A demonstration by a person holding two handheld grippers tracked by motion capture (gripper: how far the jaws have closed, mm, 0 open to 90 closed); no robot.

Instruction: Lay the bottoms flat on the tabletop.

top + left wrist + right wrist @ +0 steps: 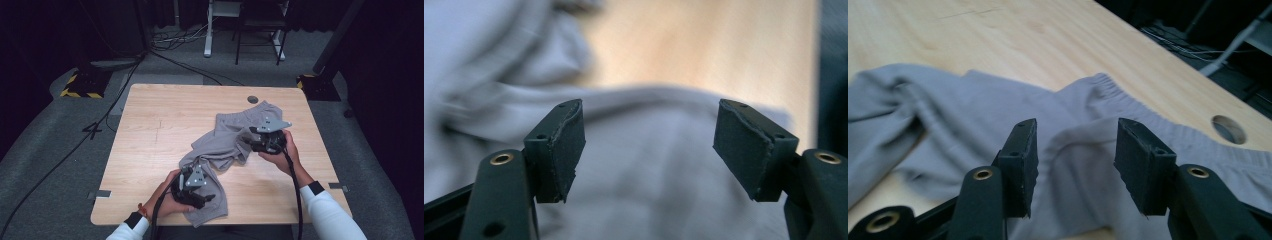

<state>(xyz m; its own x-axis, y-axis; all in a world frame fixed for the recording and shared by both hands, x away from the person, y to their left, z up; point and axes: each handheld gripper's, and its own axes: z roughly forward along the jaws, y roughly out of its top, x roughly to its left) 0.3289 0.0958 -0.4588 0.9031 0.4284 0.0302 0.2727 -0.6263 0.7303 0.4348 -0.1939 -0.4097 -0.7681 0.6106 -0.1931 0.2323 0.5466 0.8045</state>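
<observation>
One grey garment (pixel 227 142), a pair of shorts with an elastic waistband, lies crumpled on the one wooden table (pixel 165 125), stretching from near the table's round cable hole (pixel 252 99) down to its near edge. The waistband end sits just short of that hole; the other end reaches the near edge.

Two grippers work over the cloth, one in each of the person's two hands. The left gripper (pixel 202 197) hovers above the garment's near end, far from the hole. In its own view its two jaws stand spread wide, nothing between the pads (pixel 566 145), with grey fabric lying behind and below them. The right gripper (pixel 255 142) is at the waistband end, close to the hole. Its two jaws are parted, clamping nothing, and the pads (pixel 1025 160) are clear of the cloth that lies beyond them.
</observation>
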